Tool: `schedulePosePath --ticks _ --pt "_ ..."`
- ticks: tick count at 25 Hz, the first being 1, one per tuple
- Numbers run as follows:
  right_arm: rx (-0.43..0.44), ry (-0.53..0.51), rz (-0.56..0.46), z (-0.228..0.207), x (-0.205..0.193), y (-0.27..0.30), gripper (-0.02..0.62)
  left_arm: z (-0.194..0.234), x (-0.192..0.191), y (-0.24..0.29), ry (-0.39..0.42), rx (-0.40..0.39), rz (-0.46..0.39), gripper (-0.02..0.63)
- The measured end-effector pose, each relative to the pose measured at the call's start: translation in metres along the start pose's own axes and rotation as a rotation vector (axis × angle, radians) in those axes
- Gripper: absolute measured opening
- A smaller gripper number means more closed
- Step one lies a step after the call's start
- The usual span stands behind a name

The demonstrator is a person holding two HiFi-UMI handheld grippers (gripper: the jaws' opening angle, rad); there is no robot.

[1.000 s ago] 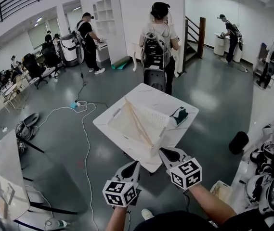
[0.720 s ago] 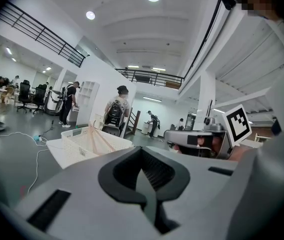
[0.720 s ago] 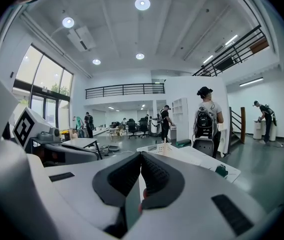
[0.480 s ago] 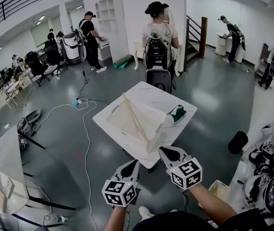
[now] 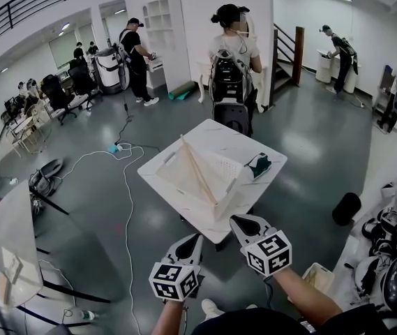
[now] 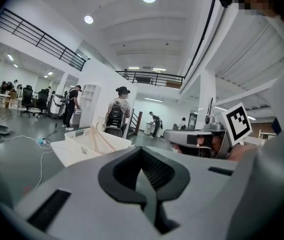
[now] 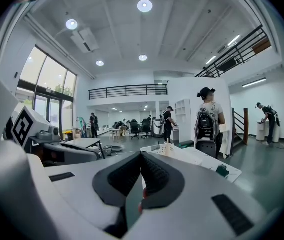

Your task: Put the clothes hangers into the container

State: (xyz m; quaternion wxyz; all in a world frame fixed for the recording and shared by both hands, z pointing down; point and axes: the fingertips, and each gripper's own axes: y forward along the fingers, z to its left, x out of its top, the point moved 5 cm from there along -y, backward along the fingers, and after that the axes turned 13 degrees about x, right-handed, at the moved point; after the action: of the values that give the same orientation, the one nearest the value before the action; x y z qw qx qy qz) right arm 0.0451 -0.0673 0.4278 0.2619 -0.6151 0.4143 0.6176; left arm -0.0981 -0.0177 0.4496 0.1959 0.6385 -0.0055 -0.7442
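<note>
A white slatted basket (image 5: 234,181) stands on a white table (image 5: 234,139), with wooden clothes hangers (image 5: 197,173) leaning inside it. Both grippers hover side by side just short of the table's near corner. My left gripper (image 5: 197,238) is shut with nothing in it, below and left of that corner. Just to its right, my right gripper (image 5: 239,220) also has its jaws together and holds nothing. In the left gripper view the shut jaws of the left gripper (image 6: 142,156) point toward the basket (image 6: 89,141). The right gripper (image 7: 142,160) faces the basket (image 7: 169,150) too.
A dark green object (image 5: 259,165) lies on the table right of the basket. A person with a backpack (image 5: 230,75) stands beyond the table. A white cable (image 5: 125,201) trails over the floor at left. Helmets and gear (image 5: 393,257) pile up at right.
Both grippers stay shut and side by side in about the same place. The person with the backpack behind the table has turned the head to the side.
</note>
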Motion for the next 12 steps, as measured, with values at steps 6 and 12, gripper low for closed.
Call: schedulePosePath --ticks 6,12 --pt "-0.009 0.002 0.0 -0.0008 -0.0026 -0.0047 0.018 -0.0027 -0.0035 -0.0008 -0.003 -0.004 0.001 0.005" --pt "-0.013 0.005 -0.006 -0.0007 -0.0033 -0.0068 0.018 -0.0045 -0.0037 -0.0007 -0.005 -0.011 0.002 0.005"
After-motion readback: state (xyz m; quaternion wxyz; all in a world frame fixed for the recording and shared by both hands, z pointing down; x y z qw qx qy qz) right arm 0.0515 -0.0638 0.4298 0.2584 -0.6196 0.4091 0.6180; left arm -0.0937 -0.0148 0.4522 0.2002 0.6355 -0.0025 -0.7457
